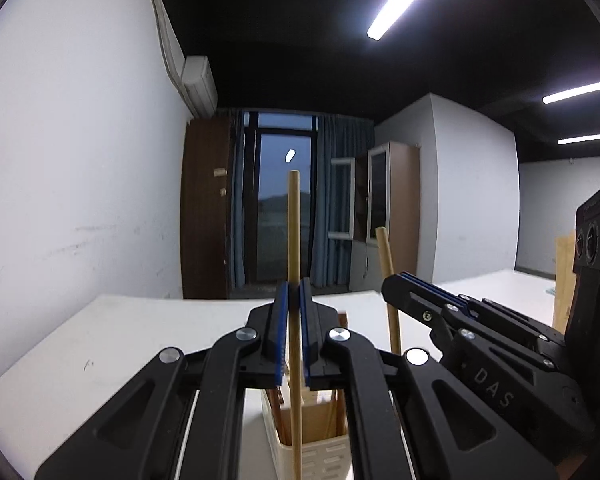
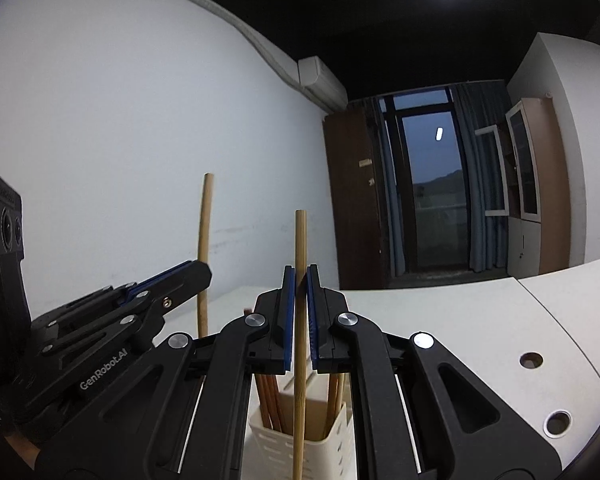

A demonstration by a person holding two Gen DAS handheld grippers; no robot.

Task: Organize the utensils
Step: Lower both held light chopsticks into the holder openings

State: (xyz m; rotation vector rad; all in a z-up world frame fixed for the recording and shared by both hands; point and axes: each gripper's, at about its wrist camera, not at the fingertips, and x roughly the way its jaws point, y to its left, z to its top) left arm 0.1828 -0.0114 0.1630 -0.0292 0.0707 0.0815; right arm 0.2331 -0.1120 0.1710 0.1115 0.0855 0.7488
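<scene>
My left gripper point(image 1: 294, 288) is shut on an upright bamboo chopstick point(image 1: 294, 240), held just above a cream slotted utensil holder point(image 1: 320, 454) on the white table. My right gripper point(image 2: 300, 274) is shut on a second upright bamboo chopstick point(image 2: 300, 248) above the same holder point(image 2: 332, 448). The holder has several brown chopsticks point(image 2: 270, 400) and a wooden piece inside. Each gripper shows in the other's view: the right gripper point(image 1: 396, 284) with its chopstick point(image 1: 386, 256) beside the left, the left gripper point(image 2: 204, 270) with its chopstick point(image 2: 205, 216) beside the right.
The white table point(image 1: 100, 344) runs back to a white wall. A second white tabletop with round holes point(image 2: 531, 360) lies to the right. A wooden board point(image 1: 564, 280) stands at the far right. Cabinets, curtains and a dark window are at the back.
</scene>
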